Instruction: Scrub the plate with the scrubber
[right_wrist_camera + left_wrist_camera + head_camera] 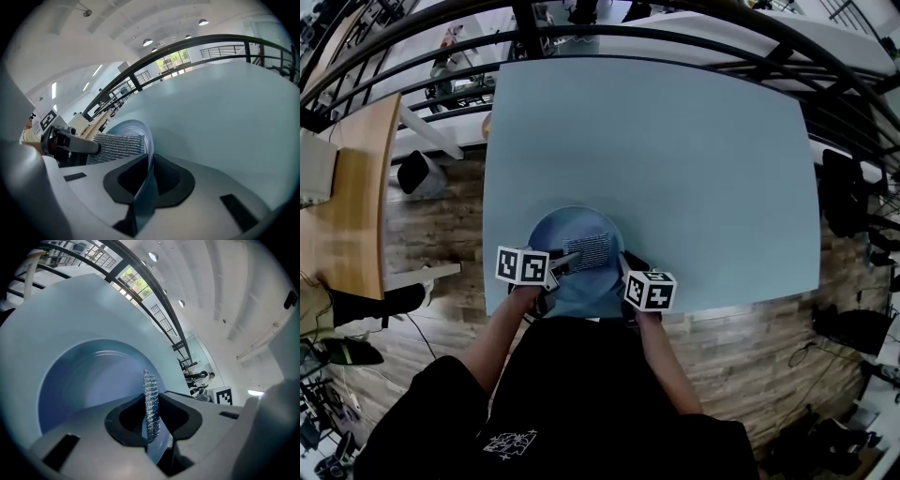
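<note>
Right hand-held gripper (149,183) clenched on plate (140,129) rim. I judge this pins plate at near edge of bench (675,141) so it won't slide. Left hand-held gripper (152,420) grasps scrubber (150,385) by its thin edge; mesh pad reaches over plate's middle, placed for rubbing. No readable writing, only square markers on cubes (522,265).
</note>
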